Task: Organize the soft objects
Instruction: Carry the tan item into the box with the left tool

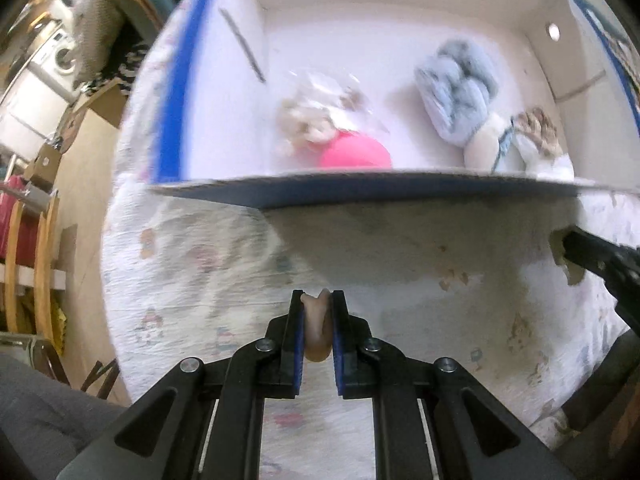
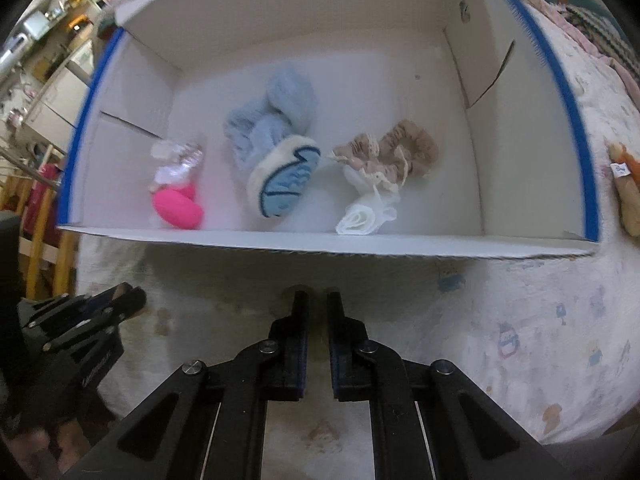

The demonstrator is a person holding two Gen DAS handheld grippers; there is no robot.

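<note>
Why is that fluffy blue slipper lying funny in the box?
The blue slipper is tipped over on its side, so its wavy sole faces the camera instead of resting flat on the box floor. It leans between the pink toy and the beige ruffled cloth. Nothing looks torn or spilled.

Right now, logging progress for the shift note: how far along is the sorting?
Done: blue slipper, pink item and beige scrunchie lie in the box. In hand: left gripper pinches beige fabric; right gripper is shut. Left: a plush toy outside the box.
</note>
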